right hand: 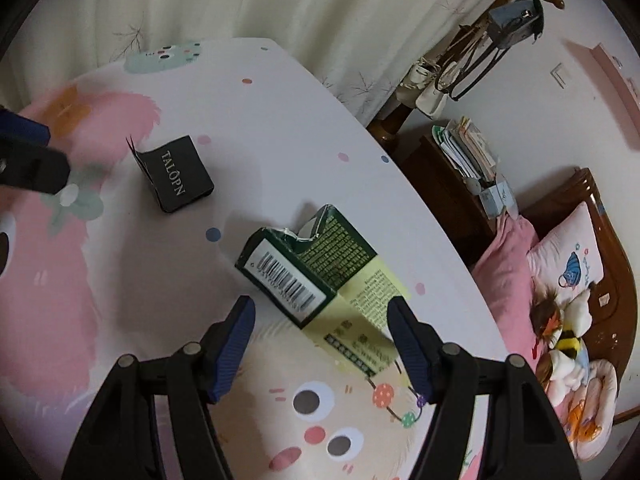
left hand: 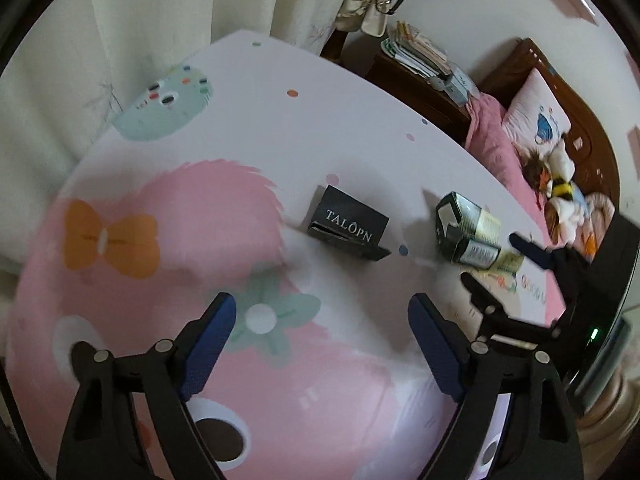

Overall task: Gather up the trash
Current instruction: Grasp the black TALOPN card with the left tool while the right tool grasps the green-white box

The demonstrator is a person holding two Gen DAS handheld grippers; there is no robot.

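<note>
Trash here is two empty cartons on the worktop point(right hand: 280, 128): a black box point(right hand: 178, 174) lying open-flapped, and a torn green carton point(right hand: 316, 276) well apart from it. The right hand-held gripper point(right hand: 320, 322) hangs wide, its jaws flanking the carton's near end without pressing. The left hand-held gripper point(left hand: 322, 322), also wide and empty, sits short of the black box. Best lower squarely over each carton's narrow sides before closing, since crushed card slips.

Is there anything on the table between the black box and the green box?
Only a small blue dot printed on the tablecloth; no object lies between the black box and green box, seen from the right wrist.
</note>
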